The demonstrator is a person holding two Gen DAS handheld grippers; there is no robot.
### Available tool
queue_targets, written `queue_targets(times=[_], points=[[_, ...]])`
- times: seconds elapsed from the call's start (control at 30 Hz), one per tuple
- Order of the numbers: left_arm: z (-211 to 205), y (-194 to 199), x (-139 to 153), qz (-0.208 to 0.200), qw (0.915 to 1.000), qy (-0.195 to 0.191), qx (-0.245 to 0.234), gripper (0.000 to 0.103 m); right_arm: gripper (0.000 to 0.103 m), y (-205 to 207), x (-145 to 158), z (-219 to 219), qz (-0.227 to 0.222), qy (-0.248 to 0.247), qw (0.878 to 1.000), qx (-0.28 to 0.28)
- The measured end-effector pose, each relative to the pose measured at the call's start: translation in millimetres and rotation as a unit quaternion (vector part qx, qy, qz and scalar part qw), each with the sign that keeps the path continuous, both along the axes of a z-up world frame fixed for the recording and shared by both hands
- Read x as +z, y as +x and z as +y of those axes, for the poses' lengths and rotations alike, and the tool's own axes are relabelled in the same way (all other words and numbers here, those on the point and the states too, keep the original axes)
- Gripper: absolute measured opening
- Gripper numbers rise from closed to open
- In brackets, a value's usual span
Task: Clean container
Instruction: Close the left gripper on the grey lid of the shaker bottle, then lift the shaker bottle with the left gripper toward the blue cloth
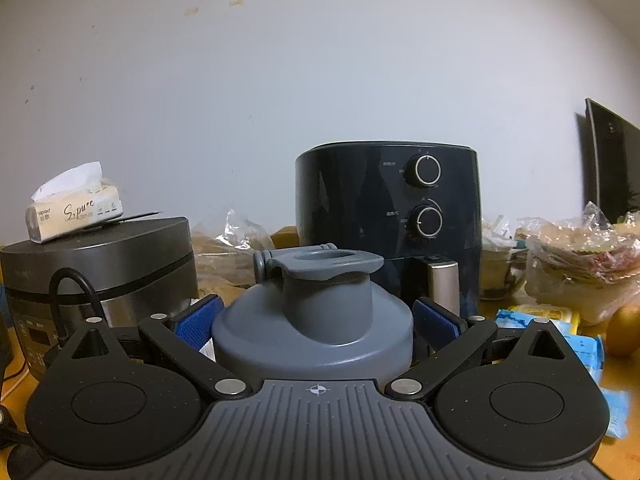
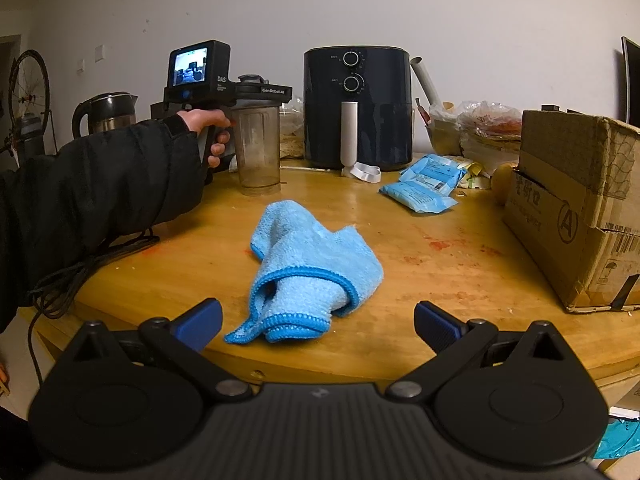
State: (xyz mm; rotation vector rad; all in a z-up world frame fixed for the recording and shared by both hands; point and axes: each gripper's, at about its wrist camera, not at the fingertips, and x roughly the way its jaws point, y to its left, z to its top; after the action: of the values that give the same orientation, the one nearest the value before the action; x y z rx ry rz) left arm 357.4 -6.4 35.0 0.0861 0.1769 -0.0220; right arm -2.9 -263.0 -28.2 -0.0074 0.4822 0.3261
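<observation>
Fingers of the left gripper (image 1: 316,326) flank the shaker bottle's grey lid (image 1: 314,312) at the table's far left without clearly clamping, while the right gripper (image 2: 318,326), wide open and empty, should close centrally on the near blue microfibre cloth (image 2: 308,264).

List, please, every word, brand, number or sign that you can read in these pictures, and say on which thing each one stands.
"S.pure": tissue pack on the rice cooker.
"DAS" and "GenRobot.AI": handheld device of the left claw.
"A" in a circle: cardboard box.
"60", "200": air fryer dials, faint.
Too small or blurred: Chinese print on fryer, cooker panel, box, blue packets.
</observation>
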Motion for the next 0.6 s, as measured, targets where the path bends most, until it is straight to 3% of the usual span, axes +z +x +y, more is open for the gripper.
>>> queue_targets(times=[0.23,0.3,0.6], points=[[5.2,1.4,1.5,-0.006,0.9999,-0.012,-0.002,0.102,0.103,-3.2,-0.2,0.8,0.002,-0.001,1.000,-0.001],[5.6,1.4,1.8,-0.009,0.9998,-0.015,-0.004,0.094,0.103,-3.0,-0.4,0.4,0.003,-0.001,1.000,0.000],[5.5,0.6,2.5,-0.006,0.9999,-0.013,-0.009,0.094,0.103,-0.8,-0.9,-0.4,0.005,-0.001,1.000,0.000]])
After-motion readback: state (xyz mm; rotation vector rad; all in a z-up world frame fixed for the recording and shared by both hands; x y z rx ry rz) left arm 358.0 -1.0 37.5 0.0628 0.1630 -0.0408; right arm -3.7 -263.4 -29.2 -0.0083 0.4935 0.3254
